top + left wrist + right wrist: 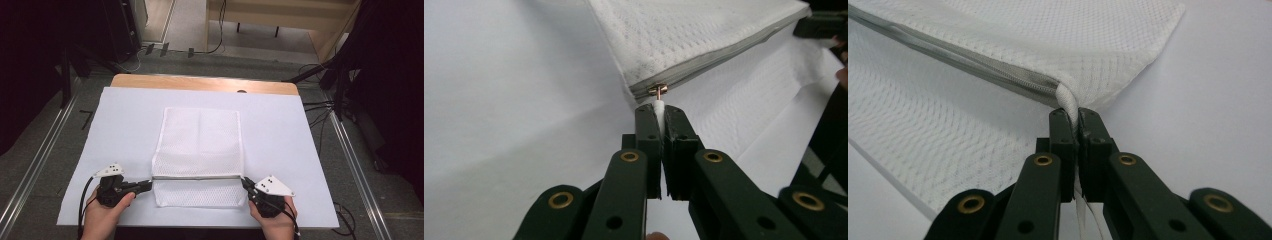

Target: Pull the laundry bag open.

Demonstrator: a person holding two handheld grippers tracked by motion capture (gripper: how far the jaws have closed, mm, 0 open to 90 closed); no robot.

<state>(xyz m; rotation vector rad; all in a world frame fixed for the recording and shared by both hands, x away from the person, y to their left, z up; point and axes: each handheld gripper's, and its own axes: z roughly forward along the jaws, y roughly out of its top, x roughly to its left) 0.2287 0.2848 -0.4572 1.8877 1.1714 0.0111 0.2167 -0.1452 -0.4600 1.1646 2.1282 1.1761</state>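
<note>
A white mesh laundry bag (200, 150) lies flat on the white-covered surface (125, 130), with a grey zipper (197, 177) running crosswise near the person's edge and a flap of mesh folded out below it. The left tongs (148, 186) are clenched on the white zipper pull (659, 112) at the zipper's left end, just beside the small copper slider (657, 90). The right tongs (245, 183) are clenched on a white cloth loop (1069, 102) at the zipper's right end. The bag's long axis runs from the person toward the far wooden edge (200, 82). Bare cover lies open on both sides and beyond the bag.
</note>
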